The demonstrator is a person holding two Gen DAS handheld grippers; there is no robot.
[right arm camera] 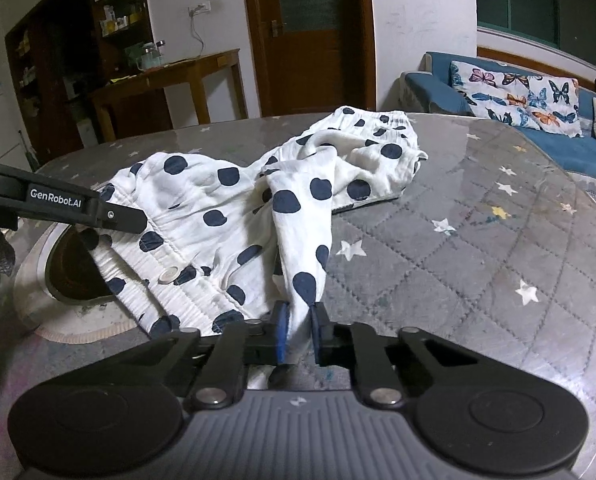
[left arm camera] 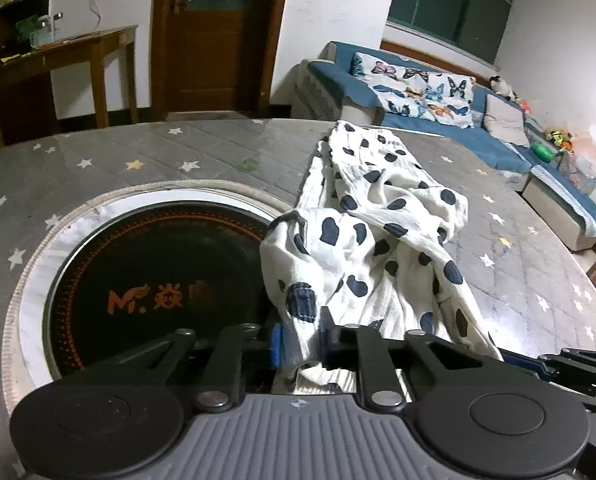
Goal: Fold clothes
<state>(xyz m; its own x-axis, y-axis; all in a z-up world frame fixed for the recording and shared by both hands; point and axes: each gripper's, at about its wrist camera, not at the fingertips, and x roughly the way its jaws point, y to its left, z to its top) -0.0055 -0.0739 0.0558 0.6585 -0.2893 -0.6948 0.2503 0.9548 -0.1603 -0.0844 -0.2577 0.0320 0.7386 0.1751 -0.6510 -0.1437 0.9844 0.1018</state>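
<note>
A crumpled white garment with dark blue dots [left arm camera: 378, 236] lies on the round table with the grey star-print cover [left arm camera: 138, 152]. My left gripper [left arm camera: 304, 340] is shut on the near edge of the cloth, which bunches between its blue pads. In the right wrist view the same garment [right arm camera: 234, 208] spreads toward the far side, with an elastic waistband and a white button [right arm camera: 169, 275] at the near left. My right gripper [right arm camera: 298, 332] is shut on a hanging fold of the cloth. The left gripper's black finger [right arm camera: 110, 212] reaches in from the left onto the waistband.
A round black hotplate [left arm camera: 146, 280] with an orange logo is sunk into the table under the garment's left part. A blue sofa [left arm camera: 458, 120] with butterfly cushions stands at the far right. A wooden side table [left arm camera: 66, 60] and a brown door [left arm camera: 214, 32] are beyond the table.
</note>
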